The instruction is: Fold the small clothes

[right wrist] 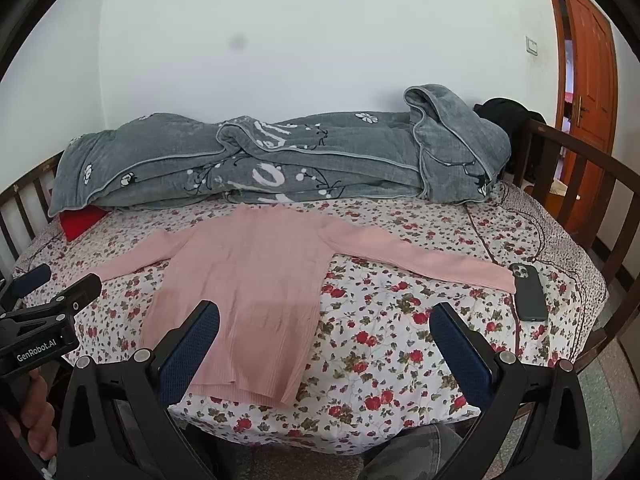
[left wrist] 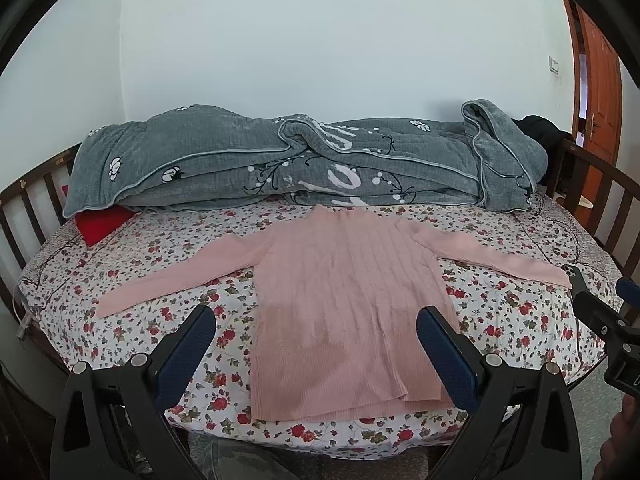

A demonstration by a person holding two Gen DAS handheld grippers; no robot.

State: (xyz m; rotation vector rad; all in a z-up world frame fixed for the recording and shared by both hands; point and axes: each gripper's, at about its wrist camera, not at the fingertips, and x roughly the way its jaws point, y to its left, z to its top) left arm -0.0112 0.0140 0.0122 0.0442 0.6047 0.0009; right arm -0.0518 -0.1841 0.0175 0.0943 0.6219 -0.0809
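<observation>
A pink ribbed long-sleeved sweater (left wrist: pixel 344 280) lies flat on the floral bed sheet (left wrist: pixel 160 320), both sleeves spread out to the sides, hem toward me. It also shows in the right wrist view (right wrist: pixel 248 280). My left gripper (left wrist: pixel 316 320) is open and empty, held above the sweater's lower body near the front bed edge. My right gripper (right wrist: pixel 326 318) is open and empty, above the sheet just right of the sweater's hem. Each gripper shows at the edge of the other's view: the right one (left wrist: pixel 600 300) and the left one (right wrist: pixel 56 284).
A rolled grey quilt (left wrist: pixel 304 160) lies along the back of the bed against the wall. A red item (left wrist: pixel 104 224) peeks out under its left end. A black phone (right wrist: pixel 530 292) lies by the right sleeve cuff. Dark wooden rails (right wrist: pixel 580 168) border the bed; a brown door (right wrist: pixel 588 100) stands right.
</observation>
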